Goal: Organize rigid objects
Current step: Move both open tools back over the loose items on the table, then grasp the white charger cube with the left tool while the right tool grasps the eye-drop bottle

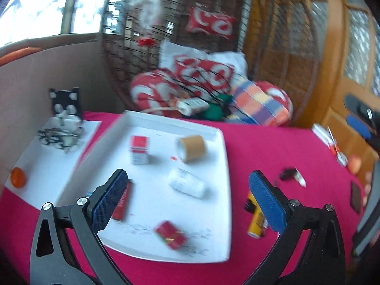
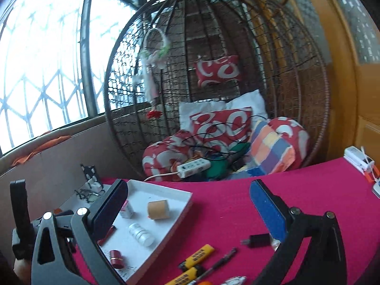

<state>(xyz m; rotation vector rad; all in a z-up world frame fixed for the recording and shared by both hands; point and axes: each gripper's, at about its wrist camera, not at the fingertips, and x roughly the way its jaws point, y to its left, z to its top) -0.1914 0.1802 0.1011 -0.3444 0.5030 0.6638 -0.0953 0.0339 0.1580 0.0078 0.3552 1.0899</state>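
A white tray (image 1: pixel 213 213) lies on the pink cloth. It holds a red-and-white box (image 1: pixel 140 149), a cardboard roll (image 1: pixel 191 148), a white bottle (image 1: pixel 187 185), a small red case (image 1: pixel 171 235) and a flat red box (image 1: pixel 123 201). My left gripper (image 1: pixel 187 201) hovers open over the tray's near part, with nothing between its fingers. My right gripper (image 2: pixel 188 213) is open and empty above the cloth, right of the tray (image 2: pixel 163 192). Below it lie two yellow lighters (image 2: pixel 198 257), a pen (image 2: pixel 218 263) and a black adapter (image 2: pixel 256 239).
A wicker egg chair (image 2: pixel 237 47) with cushions and a power strip (image 2: pixel 193 167) stands behind the table. An orange (image 1: pixel 17 177) and glasses (image 1: pixel 61 135) sit on white paper left of the tray. A white box (image 2: pixel 356 159) lies at the cloth's far right.
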